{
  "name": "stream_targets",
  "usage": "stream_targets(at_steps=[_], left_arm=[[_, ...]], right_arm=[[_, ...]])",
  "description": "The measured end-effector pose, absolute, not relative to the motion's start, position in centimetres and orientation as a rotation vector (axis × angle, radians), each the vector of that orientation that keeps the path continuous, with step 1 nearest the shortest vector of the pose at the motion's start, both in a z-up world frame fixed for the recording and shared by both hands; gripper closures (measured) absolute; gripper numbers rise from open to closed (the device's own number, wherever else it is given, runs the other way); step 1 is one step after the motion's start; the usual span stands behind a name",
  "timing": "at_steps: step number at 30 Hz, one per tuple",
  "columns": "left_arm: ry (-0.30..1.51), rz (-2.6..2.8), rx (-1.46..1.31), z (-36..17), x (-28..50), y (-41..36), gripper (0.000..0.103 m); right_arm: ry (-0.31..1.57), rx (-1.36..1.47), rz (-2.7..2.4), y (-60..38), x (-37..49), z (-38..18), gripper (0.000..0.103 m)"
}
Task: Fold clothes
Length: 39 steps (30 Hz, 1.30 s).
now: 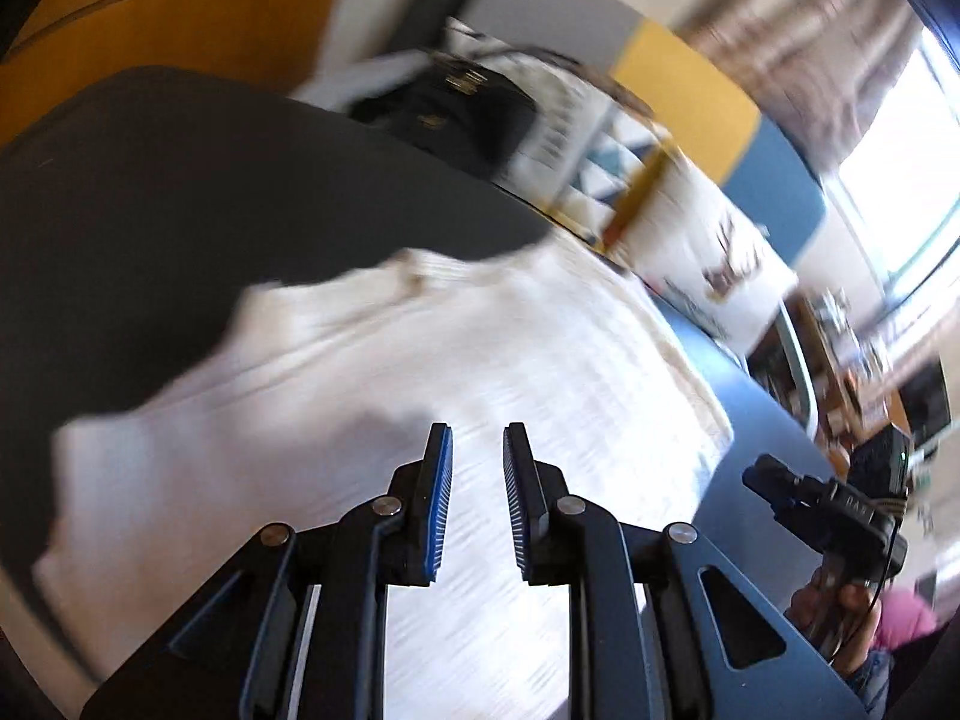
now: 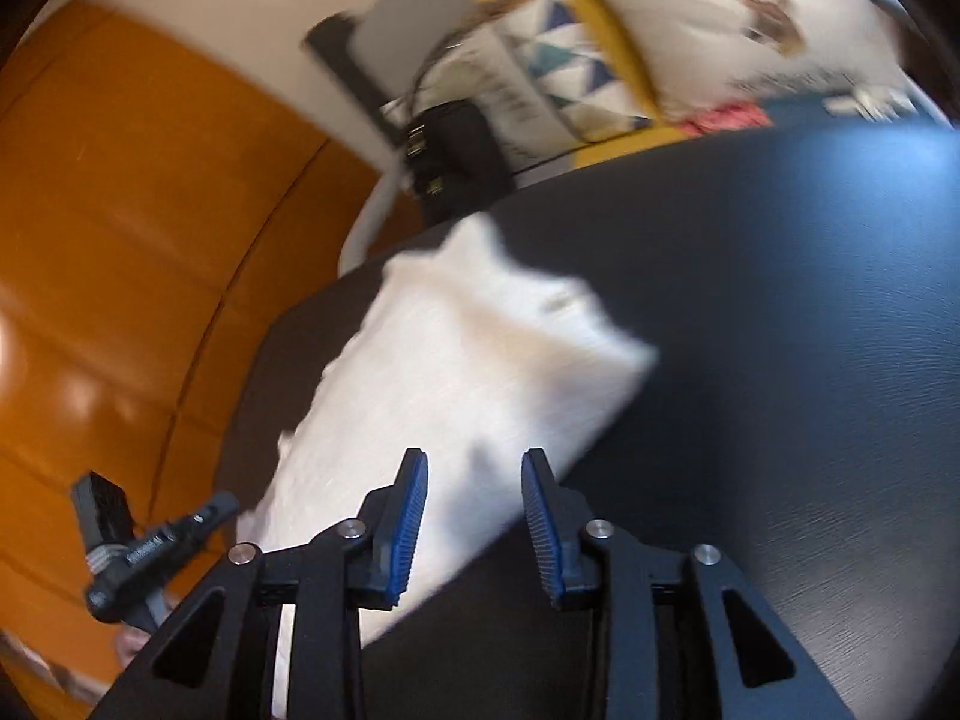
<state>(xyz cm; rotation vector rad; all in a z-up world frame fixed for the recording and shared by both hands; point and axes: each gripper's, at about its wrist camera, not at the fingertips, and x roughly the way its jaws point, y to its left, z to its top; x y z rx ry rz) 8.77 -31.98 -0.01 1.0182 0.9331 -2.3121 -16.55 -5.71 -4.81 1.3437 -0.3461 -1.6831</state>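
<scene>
white garment (image 2: 456, 372), one, on black table (image 2: 780, 360); two grippers, left (image 1: 477, 441) and right (image 2: 474, 468), part-open, empty.

Left claw (image 1: 477, 456) jaws apart, empty — right claw (image 2: 474, 480) wider, empty, both angled down

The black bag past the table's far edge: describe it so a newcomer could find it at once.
Start from the dark table where the white garment lies. Just beyond its far edge, in front of the patterned cushions, stands the black bag. It is the only black item there, with small gold metal fittings on its face.
</scene>
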Motion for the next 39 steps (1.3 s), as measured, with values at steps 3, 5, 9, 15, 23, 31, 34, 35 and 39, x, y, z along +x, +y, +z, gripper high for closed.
stream_targets(at_steps=[3,5,9,15,23,31,34,35,39], left_arm=[[0.934,-2.313,1.096,-1.2,3.9,-31.8,0.084],[0.950,-2.308,1.110,-1.7,1.8,-32.1,0.084],[0.974,-2.302,1.114,-2.5,-1.8,-33.1,0.084],[0.886,-2.311,1.139,-2.6,-5.9,-33.6,0.084],[0.732,-2.330,1.202,-3.7,-10.9,-33.3,0.084],[0.669,-2.344,1.194,-2.5,-12.0,-33.3,0.084],[0.723,-2.393,1.110,-0.9,-9.7,-34.0,0.084],[0.728,-2.403,1.107,-0.8,-9.1,-34.1,0.084],[0.741,-2.356,1.157,-2.2,-8.6,-34.6,0.084]], right_arm=[[-0.418,1.427,-1.690,-4.9,-19.5,-6.4,0.066],[-0.460,1.467,-1.651,-3.4,-20.6,-7.0,0.062],[-0.527,1.463,-1.623,-1.9,-22.4,-7.9,0.059],[-0.203,1.324,-1.727,-5.7,-21.3,-6.6,0.081],[0.119,1.121,-1.851,-5.4,-17.5,-3.8,0.088],[0.151,1.209,-1.882,-4.7,-16.9,-4.3,0.081],[0.082,1.128,-1.947,-3.4,-17.2,-1.8,0.079],[0.046,1.090,-1.941,-3.1,-17.3,-0.9,0.076],[0.071,0.986,-1.828,-6.0,-16.9,1.8,0.074]])
